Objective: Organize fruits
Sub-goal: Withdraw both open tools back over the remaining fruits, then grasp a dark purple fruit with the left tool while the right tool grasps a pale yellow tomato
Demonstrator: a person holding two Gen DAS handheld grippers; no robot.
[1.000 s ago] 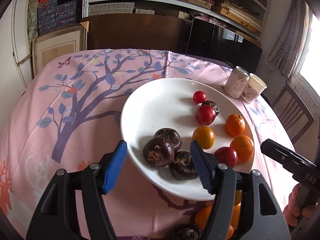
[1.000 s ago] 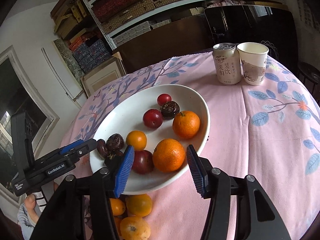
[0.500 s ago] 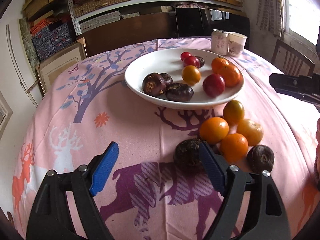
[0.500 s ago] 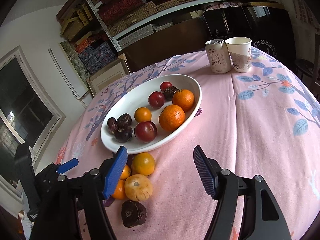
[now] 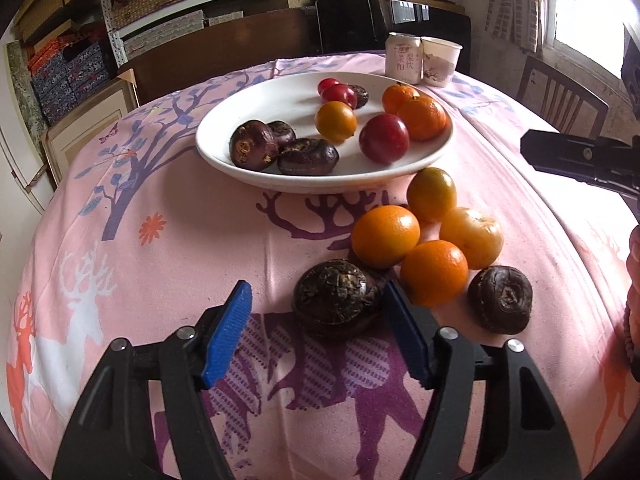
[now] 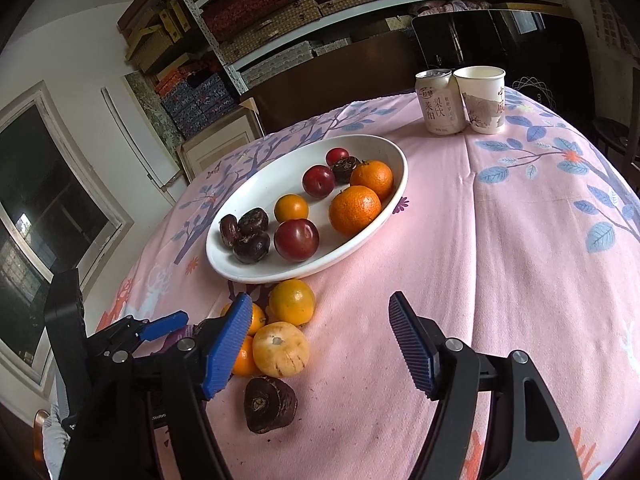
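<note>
Left gripper (image 5: 318,312) jaws closing round dark chestnut (image 5: 337,298) near plate (image 5: 224,160), pads not yet pressing; off-centre pinch could roll it into orange (image 5: 434,272). Right gripper (image 6: 320,332) opening, empty.

On the white plate (image 5: 224,160): three dark brown water chestnuts (image 5: 280,148) bunched at the left, one more (image 5: 360,95) at the far side, three red plums (image 5: 384,139), a small yellow-orange fruit (image 5: 335,122) in the middle, two tangerines (image 5: 420,114) touching at the right rim. Loose on the counter (image 5: 160,272) just in front of the plate: four orange fruits (image 5: 430,236) clustered together, one paler; beside them a large rough water chestnut (image 5: 336,296) and a smaller one (image 5: 500,298), stem scar up.
</note>
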